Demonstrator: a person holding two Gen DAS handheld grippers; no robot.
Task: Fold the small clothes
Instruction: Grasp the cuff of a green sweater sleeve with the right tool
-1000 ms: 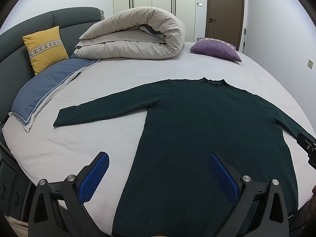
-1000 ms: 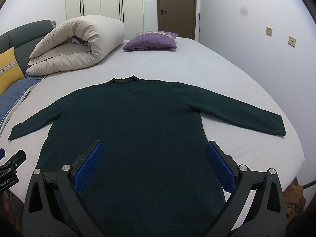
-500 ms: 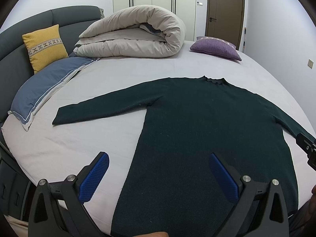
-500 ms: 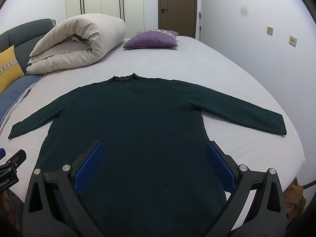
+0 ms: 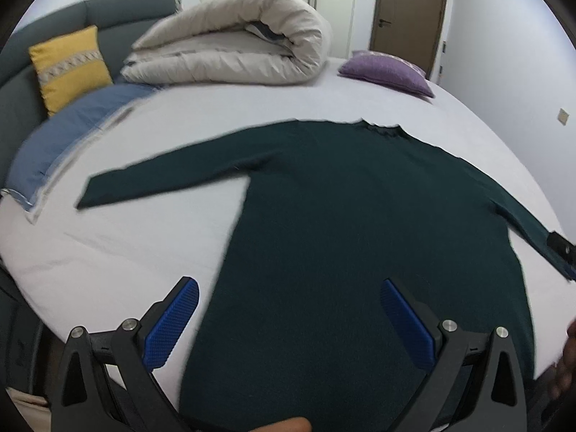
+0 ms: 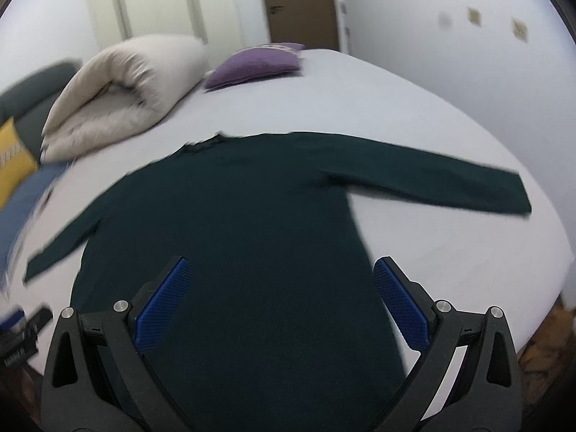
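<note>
A dark green long-sleeved sweater point(image 5: 360, 223) lies flat on the white bed point(image 5: 126, 237), sleeves spread to both sides, collar at the far end. It also shows in the right wrist view point(image 6: 234, 223). My left gripper point(image 5: 288, 320) is open and empty, hovering above the sweater's lower left side. My right gripper point(image 6: 280, 302) is open and empty above the lower right of the body. The right gripper's tip shows in the left wrist view point(image 5: 559, 248) over the right sleeve. Both views are motion-blurred.
A rolled beige duvet point(image 5: 234, 54) and a purple cushion point(image 5: 388, 72) lie at the far end. A yellow cushion point(image 5: 68, 64) and a blue pillow point(image 5: 61, 136) are on the left by the grey headboard. The bed's edge drops off at the right point(image 6: 540, 288).
Both grippers have moved forward over the sweater. The right wrist view has tilted and swung to the right. The sweater lies as before.
</note>
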